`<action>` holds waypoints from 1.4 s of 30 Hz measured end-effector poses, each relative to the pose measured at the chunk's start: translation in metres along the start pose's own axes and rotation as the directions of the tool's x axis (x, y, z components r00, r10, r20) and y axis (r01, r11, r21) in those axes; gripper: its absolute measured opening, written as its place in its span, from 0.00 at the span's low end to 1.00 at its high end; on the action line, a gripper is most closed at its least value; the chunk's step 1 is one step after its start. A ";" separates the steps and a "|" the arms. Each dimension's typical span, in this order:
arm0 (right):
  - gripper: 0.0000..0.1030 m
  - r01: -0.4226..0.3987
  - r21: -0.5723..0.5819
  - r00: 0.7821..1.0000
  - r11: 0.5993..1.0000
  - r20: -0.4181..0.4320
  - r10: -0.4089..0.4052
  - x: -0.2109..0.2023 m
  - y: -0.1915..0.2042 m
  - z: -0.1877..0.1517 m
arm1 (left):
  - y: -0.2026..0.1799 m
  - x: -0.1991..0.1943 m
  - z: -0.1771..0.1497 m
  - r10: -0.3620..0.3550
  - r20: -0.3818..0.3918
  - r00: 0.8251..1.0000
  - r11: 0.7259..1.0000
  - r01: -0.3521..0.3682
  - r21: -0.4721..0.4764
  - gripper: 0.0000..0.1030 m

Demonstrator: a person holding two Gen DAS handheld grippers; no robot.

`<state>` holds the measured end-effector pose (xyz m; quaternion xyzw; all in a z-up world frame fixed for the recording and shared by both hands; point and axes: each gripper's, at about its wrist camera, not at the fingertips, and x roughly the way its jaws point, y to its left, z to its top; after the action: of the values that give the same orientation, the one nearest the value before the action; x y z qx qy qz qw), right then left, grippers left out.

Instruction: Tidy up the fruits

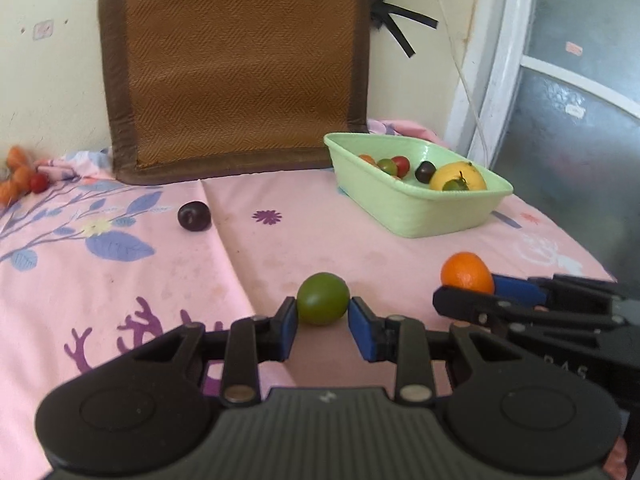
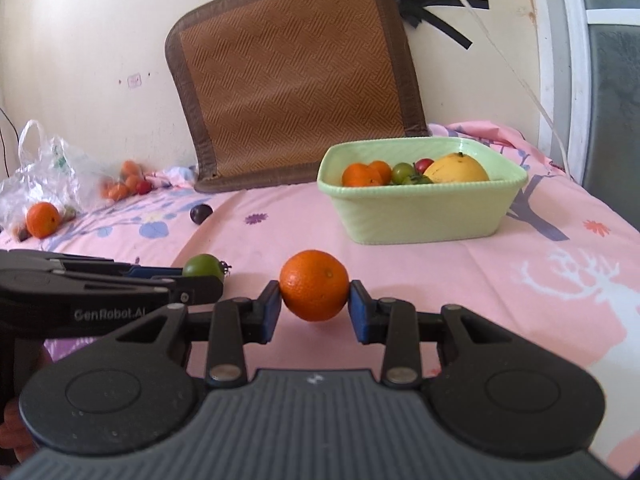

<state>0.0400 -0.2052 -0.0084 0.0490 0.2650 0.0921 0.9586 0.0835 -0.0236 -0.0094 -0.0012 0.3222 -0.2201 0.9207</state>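
Loose fruit: dark plum left of the green basin, unsorted.
Left hand-held gripper: closed on green fruit, short of basin.
Right hand-held gripper: clamps orange, short of basin.
Progress: basin partly filled; several pieces remain.

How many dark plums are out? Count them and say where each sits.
2. One dark plum lies on the pink cloth; a second plum sits in the green basin beside the yellow fruit. More may be hidden.
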 end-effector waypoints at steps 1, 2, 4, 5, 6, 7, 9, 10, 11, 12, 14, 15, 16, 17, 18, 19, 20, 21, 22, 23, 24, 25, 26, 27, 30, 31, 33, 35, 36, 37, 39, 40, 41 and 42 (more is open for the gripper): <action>0.38 0.004 0.000 1.000 1.000 -0.008 -0.004 0.001 0.000 0.000 | 0.000 0.000 -0.001 0.005 0.001 1.000 1.000 -0.005 0.001 0.28; 0.38 0.007 0.001 1.000 1.000 -0.016 -0.007 0.002 -0.001 0.000 | -0.002 0.000 -0.001 0.015 0.002 1.000 1.000 -0.015 0.007 0.28; 0.38 0.012 -0.001 1.000 1.000 -0.028 -0.012 0.004 0.000 0.000 | -0.005 0.000 -0.001 0.033 0.002 0.999 0.999 -0.033 0.026 0.28; 0.38 0.016 -0.005 0.999 1.000 -0.030 -0.016 0.004 0.000 0.000 | -0.006 0.000 -0.001 0.038 0.002 0.999 0.999 -0.038 0.033 0.28; 0.38 0.020 -0.008 0.999 1.000 -0.031 -0.020 0.004 0.001 0.000 | -0.007 0.000 -0.002 0.042 0.003 0.999 0.998 -0.042 0.036 0.28; 0.38 0.023 -0.010 0.999 1.000 -0.032 -0.024 0.004 0.001 0.000 | -0.007 0.000 -0.001 0.043 0.003 0.999 0.998 -0.043 0.036 0.28; 0.38 0.032 -0.009 0.999 0.999 -0.034 -0.032 0.004 0.001 0.000 | -0.006 -0.001 -0.001 0.044 0.004 0.999 0.999 -0.044 0.031 0.28; 0.38 0.036 -0.008 0.999 0.999 -0.034 -0.036 0.004 0.001 -0.001 | -0.005 -0.002 -0.001 0.045 0.005 0.999 0.999 -0.045 0.029 0.28; 0.38 0.040 -0.008 0.999 0.999 -0.035 -0.040 0.004 0.001 -0.001 | -0.005 -0.002 -0.001 0.046 0.006 0.999 0.999 -0.046 0.027 0.28; 0.38 0.043 -0.009 0.998 0.999 -0.036 -0.044 0.004 0.001 -0.001 | -0.005 -0.002 -0.001 0.047 0.006 0.999 0.999 -0.047 0.026 0.28; 0.38 0.051 -0.012 0.998 0.999 -0.038 -0.051 0.003 0.002 -0.001 | -0.004 -0.003 -0.001 0.049 0.008 0.999 0.998 -0.049 0.025 0.28; 0.38 0.054 -0.014 0.998 0.998 -0.039 -0.054 0.003 0.002 -0.002 | -0.004 -0.004 -0.002 0.051 0.010 0.999 0.998 -0.051 0.026 0.28; 0.38 0.056 -0.014 0.998 0.998 -0.040 -0.057 0.002 0.003 -0.003 | -0.004 -0.004 -0.002 0.053 0.011 0.999 0.998 -0.053 0.027 0.28; 0.38 0.058 -0.015 0.997 0.998 -0.040 -0.058 0.001 0.003 -0.003 | -0.004 -0.005 -0.002 0.055 0.013 0.998 0.998 -0.056 0.028 0.28; 0.38 0.059 -0.015 0.997 0.998 -0.041 -0.059 0.000 0.003 -0.004 | -0.004 -0.005 -0.002 0.057 0.015 0.998 0.998 -0.057 0.030 0.28; 0.38 0.060 -0.014 0.997 0.998 -0.041 -0.061 -0.001 0.003 -0.005 | -0.004 -0.006 -0.002 0.058 0.017 0.998 0.998 -0.058 0.032 0.28; 0.38 0.061 -0.013 0.997 0.998 -0.041 -0.061 -0.002 0.002 -0.005 | -0.004 -0.006 -0.003 0.059 0.018 0.998 0.998 -0.060 0.036 0.28; 0.38 0.062 -0.012 0.997 0.998 -0.040 -0.062 -0.003 0.003 -0.006 | -0.006 -0.006 -0.003 0.062 0.019 0.998 0.997 -0.063 0.038 0.28; 0.38 0.063 -0.011 0.997 0.998 -0.040 -0.063 -0.004 0.003 -0.007 | -0.006 -0.007 -0.003 0.065 0.021 0.998 0.997 -0.065 0.041 0.28; 0.38 0.064 -0.009 0.997 0.998 -0.039 -0.065 -0.005 0.003 -0.007 | -0.007 -0.008 -0.003 0.067 0.023 0.997 0.997 -0.068 0.045 0.28; 0.38 0.066 -0.008 0.997 0.998 -0.038 -0.066 -0.006 0.003 -0.008 | -0.008 -0.008 -0.004 0.069 0.021 0.997 0.996 -0.070 0.048 0.28; 0.38 0.067 -0.007 0.997 0.998 -0.038 -0.067 -0.006 0.003 -0.008 | -0.009 -0.008 -0.005 0.069 0.018 0.997 0.996 -0.070 0.051 0.28; 0.38 0.068 -0.007 0.997 0.998 -0.037 -0.068 -0.007 0.004 -0.009 | -0.009 -0.010 -0.006 0.068 0.017 0.998 0.996 -0.069 0.054 0.28; 0.38 0.069 -0.007 0.997 0.998 -0.036 -0.069 -0.008 0.004 -0.009 | -0.010 -0.011 -0.007 0.070 0.018 0.997 0.996 -0.071 0.058 0.28; 0.38 0.074 -0.009 0.997 0.997 -0.034 -0.074 -0.009 0.005 -0.010 | -0.012 -0.014 -0.010 0.077 0.018 0.997 0.994 -0.078 0.071 0.28; 0.38 0.075 -0.010 0.997 0.997 -0.033 -0.075 -0.009 0.005 -0.011 | -0.012 -0.015 -0.011 0.078 0.018 0.997 0.994 -0.079 0.076 0.28; 0.38 0.077 -0.011 0.996 0.997 -0.033 -0.077 -0.010 0.006 -0.011 | -0.015 -0.017 -0.013 0.082 0.020 0.996 0.993 -0.084 0.085 0.28; 0.39 0.079 -0.013 0.996 0.997 -0.031 -0.079 -0.012 0.007 -0.013 | -0.015 -0.018 -0.013 0.085 0.020 0.996 0.992 -0.087 0.092 0.28; 0.39 0.079 -0.013 0.996 0.997 -0.030 -0.080 -0.013 0.007 -0.013 | -0.016 -0.018 -0.014 0.087 0.020 0.996 0.992 -0.088 0.095 0.28; 0.39 0.080 -0.014 0.996 0.997 -0.029 -0.081 -0.014 0.007 -0.014 | -0.016 -0.018 -0.014 0.089 0.021 0.996 0.991 -0.091 0.098 0.28; 0.39 0.081 -0.015 0.996 0.997 -0.028 -0.082 -0.014 0.007 -0.014 | -0.016 -0.018 -0.013 0.092 0.021 0.996 0.990 -0.093 0.104 0.29; 0.39 0.081 -0.014 0.996 0.997 -0.028 -0.082 -0.014 0.007 -0.014 | -0.016 -0.018 -0.013 0.092 0.019 0.996 0.990 -0.094 0.104 0.29; 0.39 0.081 -0.015 0.996 0.997 -0.029 -0.082 -0.014 0.007 -0.013 | -0.016 -0.018 -0.013 0.093 0.018 0.996 0.990 -0.094 0.103 0.29; 0.39 0.081 -0.014 0.996 0.997 -0.029 -0.081 -0.014 0.007 -0.014 | -0.016 -0.017 -0.013 0.093 0.016 0.996 0.990 -0.094 0.101 0.29</action>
<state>0.0204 -0.2004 -0.0121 0.0308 0.2801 0.0554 0.9579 0.0570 -0.0293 -0.0073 0.0594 0.3051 -0.1930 0.9306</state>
